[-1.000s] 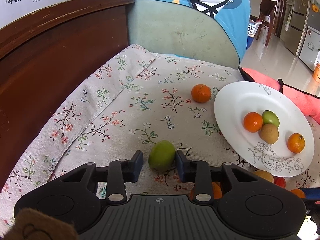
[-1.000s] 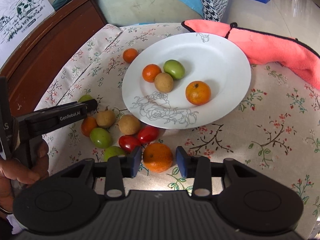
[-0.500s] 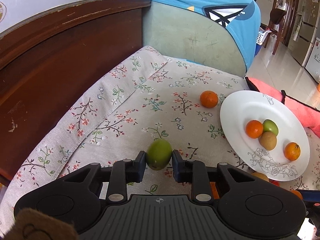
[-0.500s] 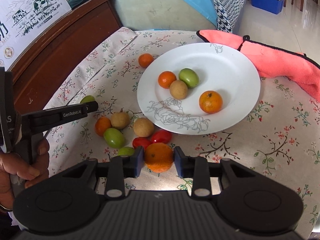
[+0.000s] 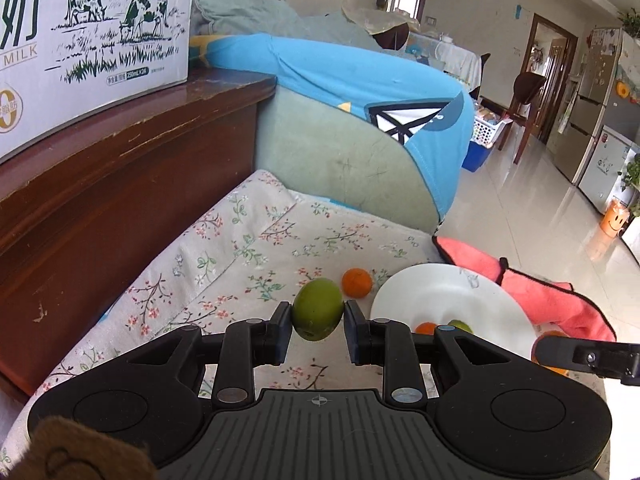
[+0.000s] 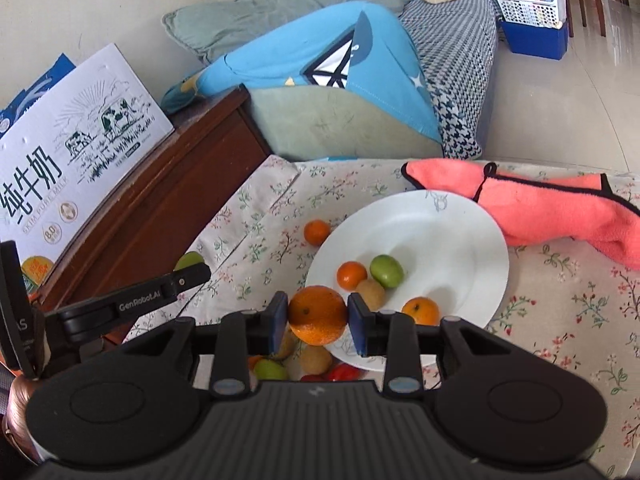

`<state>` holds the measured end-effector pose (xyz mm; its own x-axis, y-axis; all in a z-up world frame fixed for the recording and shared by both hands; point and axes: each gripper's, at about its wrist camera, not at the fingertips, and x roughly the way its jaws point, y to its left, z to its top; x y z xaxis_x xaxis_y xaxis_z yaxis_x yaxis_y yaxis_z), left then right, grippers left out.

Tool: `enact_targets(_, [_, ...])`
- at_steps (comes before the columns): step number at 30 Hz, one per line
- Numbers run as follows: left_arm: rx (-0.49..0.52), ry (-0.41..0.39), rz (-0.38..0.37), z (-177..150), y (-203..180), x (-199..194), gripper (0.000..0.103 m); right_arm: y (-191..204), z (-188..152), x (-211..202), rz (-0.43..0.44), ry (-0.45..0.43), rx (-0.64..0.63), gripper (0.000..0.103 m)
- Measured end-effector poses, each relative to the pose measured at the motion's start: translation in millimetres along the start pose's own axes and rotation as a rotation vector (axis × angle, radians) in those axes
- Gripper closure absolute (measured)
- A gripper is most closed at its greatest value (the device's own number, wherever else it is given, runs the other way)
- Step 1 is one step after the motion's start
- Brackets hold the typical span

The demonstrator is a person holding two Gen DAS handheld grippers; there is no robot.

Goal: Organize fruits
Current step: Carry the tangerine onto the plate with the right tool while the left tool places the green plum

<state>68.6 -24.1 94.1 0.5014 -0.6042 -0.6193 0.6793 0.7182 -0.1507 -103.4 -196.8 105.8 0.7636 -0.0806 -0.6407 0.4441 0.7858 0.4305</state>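
My left gripper (image 5: 317,328) is shut on a green fruit (image 5: 317,309) and holds it above the floral cloth, left of the white plate (image 5: 432,292). My right gripper (image 6: 318,324) is shut on an orange (image 6: 317,315) and holds it above the near left rim of the plate (image 6: 452,232). The plate holds two small oranges (image 6: 351,275), a green fruit (image 6: 386,271) and a brown fruit (image 6: 370,291). One orange (image 6: 316,232) lies on the cloth left of the plate. Several loose fruits (image 6: 316,360) lie below my right gripper, partly hidden.
A pink towel (image 6: 560,208) lies right of the plate. A dark wooden board (image 5: 100,184) with a milk carton (image 5: 80,32) on top runs along the left. A green cushion under blue fabric (image 5: 360,92) stands behind the cloth.
Both grippers have lifted their fruits off the cloth and tilted up. The right one has carried the orange toward the plate.
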Motion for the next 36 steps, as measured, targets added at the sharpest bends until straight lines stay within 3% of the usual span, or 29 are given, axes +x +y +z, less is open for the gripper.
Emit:
enact_targets(11, [0.01,-0.014,-0.086,7,-44,3,0.078,-45,40,-12,-0.048,-0.125,0.079,0.07])
enact_targets(26, [0.069,0.082,-0.142,-13,-101,39,0.078,-71,43,21,-0.11,-0.06,0.115,0.07])
enact_targets(36, [0.007,0.101,-0.09,-8,-74,45,0.078,-73,34,46,-0.113,0.023,0.088,0.07])
